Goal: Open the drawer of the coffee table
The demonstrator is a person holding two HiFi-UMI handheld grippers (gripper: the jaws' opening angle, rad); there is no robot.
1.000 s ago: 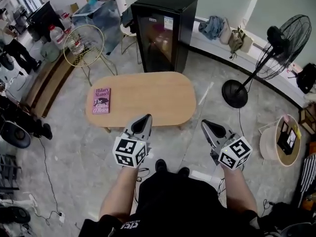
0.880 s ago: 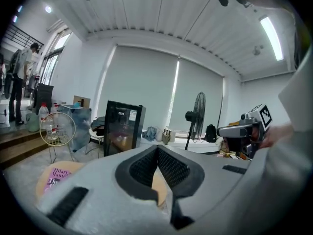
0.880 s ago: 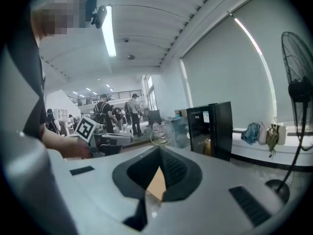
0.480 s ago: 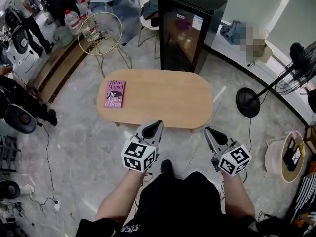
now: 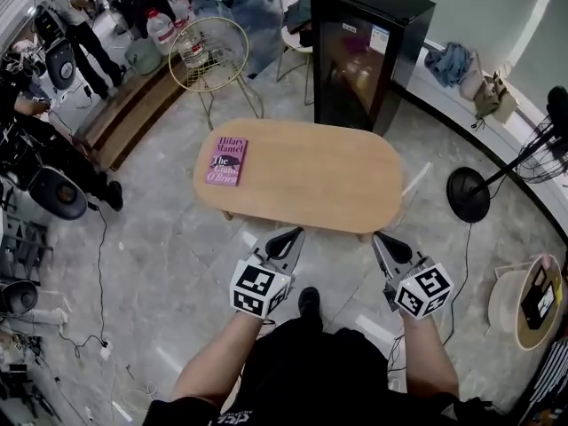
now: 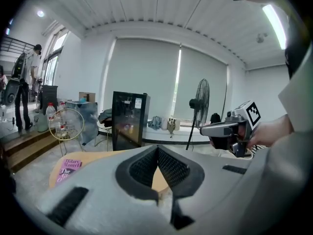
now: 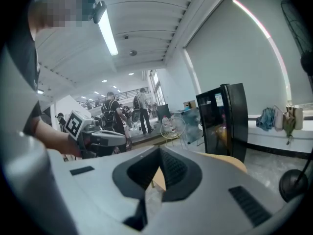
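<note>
The pink book [image 5: 227, 161] lying at the left end of the coffee table [image 5: 319, 176] reads "Hilary Mantel" across the top and "The" beneath it; the lower title lines are too small to read surely. A white sticker sits on the glass door of the black fridge [image 5: 373, 51] behind the table, but its print is illegible.

The coffee table stands on the grey floor straight ahead of the person. Its oval wooden worktop has its long axis running left to right in the head view, dipping slightly toward the right. The drawer itself cannot be made out from above.

The left gripper [image 6: 157, 151] has its jaws pressed together with nothing between them. The right gripper [image 7: 160, 153] is likewise closed and empty. Both point at the table's near long edge, side by side, their tips just at that edge in the head view.
</note>
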